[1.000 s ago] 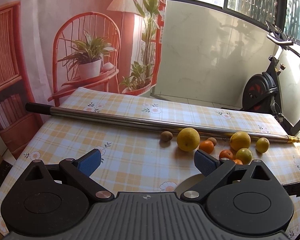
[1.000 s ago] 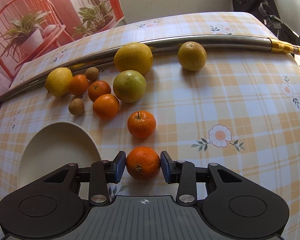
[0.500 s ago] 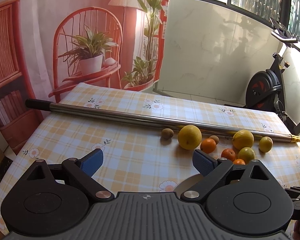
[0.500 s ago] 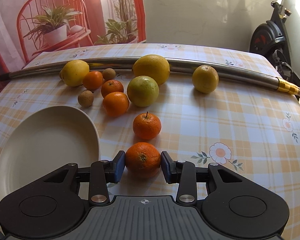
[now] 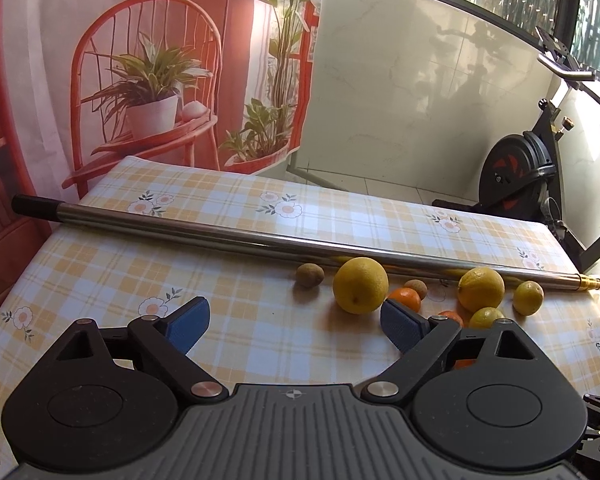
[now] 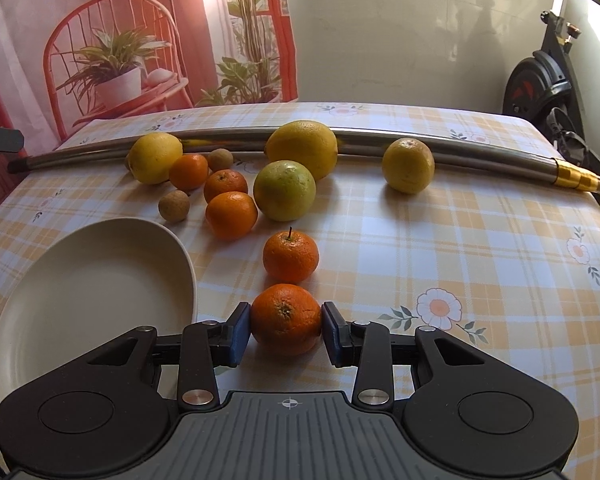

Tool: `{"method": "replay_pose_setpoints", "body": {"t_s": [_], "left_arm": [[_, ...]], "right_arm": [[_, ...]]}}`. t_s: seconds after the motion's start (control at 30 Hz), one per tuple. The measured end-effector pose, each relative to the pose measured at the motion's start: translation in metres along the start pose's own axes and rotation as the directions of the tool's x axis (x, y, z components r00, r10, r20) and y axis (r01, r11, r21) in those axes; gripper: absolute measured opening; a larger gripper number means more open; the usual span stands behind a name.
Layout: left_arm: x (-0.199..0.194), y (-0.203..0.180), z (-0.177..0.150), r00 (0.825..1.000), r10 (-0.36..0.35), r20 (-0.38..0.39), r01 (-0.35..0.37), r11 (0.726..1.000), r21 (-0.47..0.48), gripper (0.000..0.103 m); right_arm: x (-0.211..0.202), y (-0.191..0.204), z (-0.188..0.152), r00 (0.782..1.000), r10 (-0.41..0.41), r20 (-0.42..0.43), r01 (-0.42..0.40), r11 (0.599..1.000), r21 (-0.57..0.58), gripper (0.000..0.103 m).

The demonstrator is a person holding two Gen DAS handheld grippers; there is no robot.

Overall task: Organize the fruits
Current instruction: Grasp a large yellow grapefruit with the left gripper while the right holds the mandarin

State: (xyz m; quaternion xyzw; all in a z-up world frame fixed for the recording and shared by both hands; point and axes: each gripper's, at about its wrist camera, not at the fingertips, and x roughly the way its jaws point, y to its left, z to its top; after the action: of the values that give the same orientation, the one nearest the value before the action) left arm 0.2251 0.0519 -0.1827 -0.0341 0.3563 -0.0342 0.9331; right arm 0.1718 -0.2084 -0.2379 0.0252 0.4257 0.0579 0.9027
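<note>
Orange peel sits pinched at its widest girth between the right tool's [image 6: 286, 330] pads; this mandarin [image 6: 286, 319], at six o'clock near the plate [image 6: 28, 312], looks light, slightly soft, easily bruised. Left tool [image 5: 296, 320] closes from wide, nothing between.

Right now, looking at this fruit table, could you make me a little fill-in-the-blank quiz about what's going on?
1. The right tool is clamped on a small ____ fruit.
2. The cream plate holds ____ fruit so far.
3. Along the far side of the fruit lies a long metal ____.
4. The left tool, with jaws closing, has ____ between its blue pads.

Missing words: orange; no; pole; nothing
</note>
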Motion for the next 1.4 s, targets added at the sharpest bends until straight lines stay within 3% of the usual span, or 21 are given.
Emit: {"method": "replay_pose_setpoints", "body": {"t_s": [0.23,0.5,0.63,0.7,1.0,1.07,1.4], "left_arm": [[0.055,-0.012,0.025,0.99,-0.123,-0.066,0.115,0.987,-0.113,0.082],[0.115,-0.02,0.026,0.981,-0.134,-0.141,0.111,0.981,-0.162,0.08],[0.132,-0.015,0.022,0.968,-0.172,-0.183,0.134,0.969,-0.206,0.064],[0.137,-0.014,0.02,0.967,-0.172,-0.188,0.135,0.972,-0.195,0.061],[0.152,-0.02,0.018,0.96,-0.192,-0.204,0.159,0.973,-0.166,0.063],[0.154,-0.023,0.017,0.957,-0.194,-0.217,0.161,0.974,-0.16,0.059],[0.128,-0.024,0.014,0.968,-0.179,-0.176,0.173,0.984,-0.05,0.058]], "right_arm": [[-0.014,-0.009,0.005,0.999,0.006,0.045,-0.007,0.999,0.039,0.034],[-0.019,-0.018,0.011,0.998,0.004,0.068,-0.009,0.997,0.073,0.034],[-0.019,-0.021,0.011,0.997,-0.003,0.071,-0.003,0.997,0.082,0.034],[-0.018,-0.022,0.011,0.998,-0.003,0.068,-0.003,0.996,0.087,0.034],[-0.017,-0.02,0.013,0.997,0.002,0.073,-0.009,0.996,0.083,0.034],[-0.017,-0.02,0.013,0.997,0.0,0.072,-0.007,0.996,0.084,0.034],[-0.019,-0.02,0.015,0.997,0.003,0.082,-0.011,0.995,0.096,0.034]]}}
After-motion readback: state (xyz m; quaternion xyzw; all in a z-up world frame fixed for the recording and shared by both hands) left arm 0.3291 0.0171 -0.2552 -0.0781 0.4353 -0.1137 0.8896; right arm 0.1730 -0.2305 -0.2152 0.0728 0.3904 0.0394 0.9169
